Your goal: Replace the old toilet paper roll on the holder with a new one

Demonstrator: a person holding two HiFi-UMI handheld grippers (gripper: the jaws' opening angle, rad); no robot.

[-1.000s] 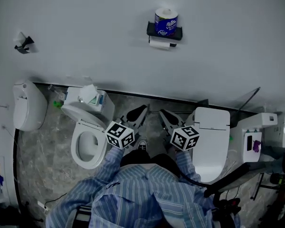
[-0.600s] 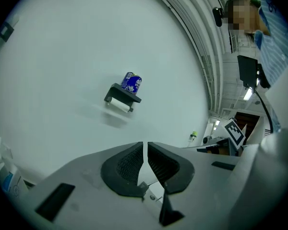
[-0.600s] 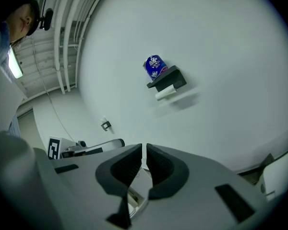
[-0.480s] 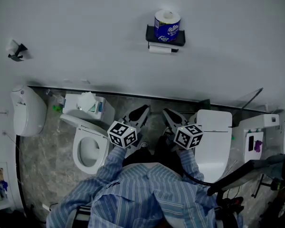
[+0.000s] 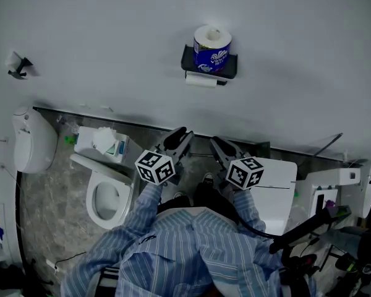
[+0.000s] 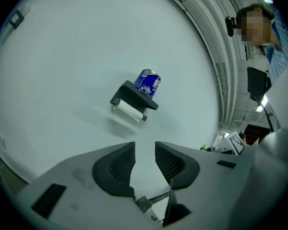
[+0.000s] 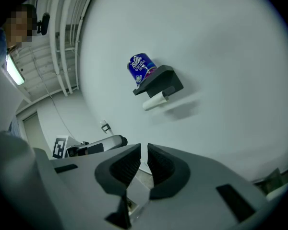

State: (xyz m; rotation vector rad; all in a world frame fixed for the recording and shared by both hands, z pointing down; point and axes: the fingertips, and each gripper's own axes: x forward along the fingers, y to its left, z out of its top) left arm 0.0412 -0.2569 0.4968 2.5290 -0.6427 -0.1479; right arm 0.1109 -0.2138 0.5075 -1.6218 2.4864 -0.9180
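A black wall holder point(image 5: 226, 67) carries a new roll in a blue wrapper point(image 5: 211, 47) upright on its shelf. The thin white old roll point(image 5: 201, 80) hangs on the bar beneath it. Both grippers are held side by side below the holder, well short of the wall. My left gripper point(image 5: 180, 135) points at the holder point(image 6: 133, 96); its jaws are opening with nothing between them. My right gripper point(image 5: 216, 142) is shut and empty, with the wrapped roll point(image 7: 140, 67) and old roll point(image 7: 153, 102) ahead of it.
A toilet with its seat up point(image 5: 108, 197) stands at the lower left, a tissue box point(image 5: 102, 142) on its tank. Another toilet with its lid down point(image 5: 275, 187) is at the right. A white bin point(image 5: 31, 142) sits far left, and a small hook point(image 5: 15, 64) is on the wall.
Both grippers have moved forward toward the wall, and the holder sits lower and larger in the head view. The left jaws have parted.
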